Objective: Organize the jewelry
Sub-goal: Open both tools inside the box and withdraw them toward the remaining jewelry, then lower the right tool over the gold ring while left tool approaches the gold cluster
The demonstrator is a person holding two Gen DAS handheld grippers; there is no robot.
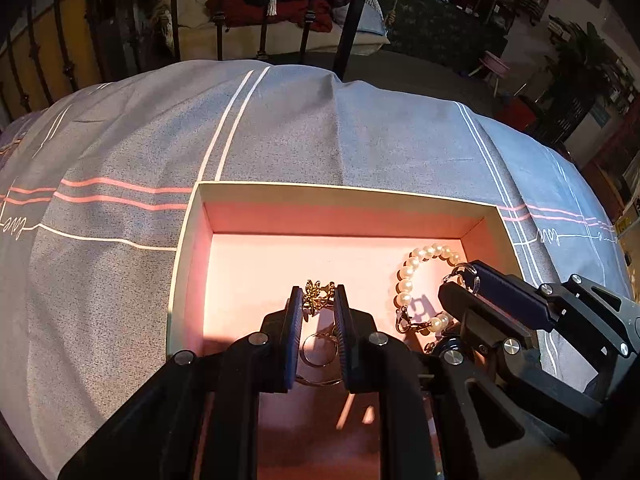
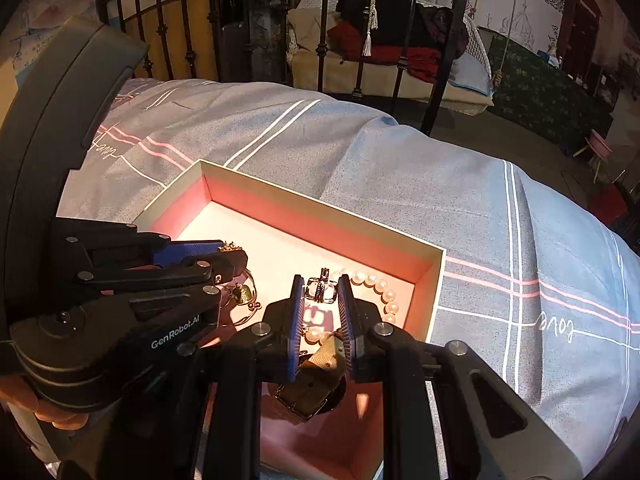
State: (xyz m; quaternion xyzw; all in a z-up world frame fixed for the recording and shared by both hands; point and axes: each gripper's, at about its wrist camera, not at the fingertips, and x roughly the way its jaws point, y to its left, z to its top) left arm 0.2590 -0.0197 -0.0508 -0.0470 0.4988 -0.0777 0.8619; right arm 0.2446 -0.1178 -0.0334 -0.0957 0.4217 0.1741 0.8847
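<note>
Gold filigree, a small ornate piece (image 1: pixel 318 294), is seen clamped between the fingers of the left gripper (image 1: pixel 319 300) in the left wrist view, low inside the pink-lined box (image 1: pixel 188 236), with a metal ring (image 1: pixel 318 350) under it and a pearl bracelet (image 1: pixel 416 280) to the right. The box rests on a grey striped bedspread (image 1: pixel 280 140). In the right wrist view, a clear square charm (image 2: pixel 320 290) is gripped by the right gripper (image 2: pixel 320 292), beside the pearls, over a tan strap with buckle (image 2: pixel 316 380).
</note>
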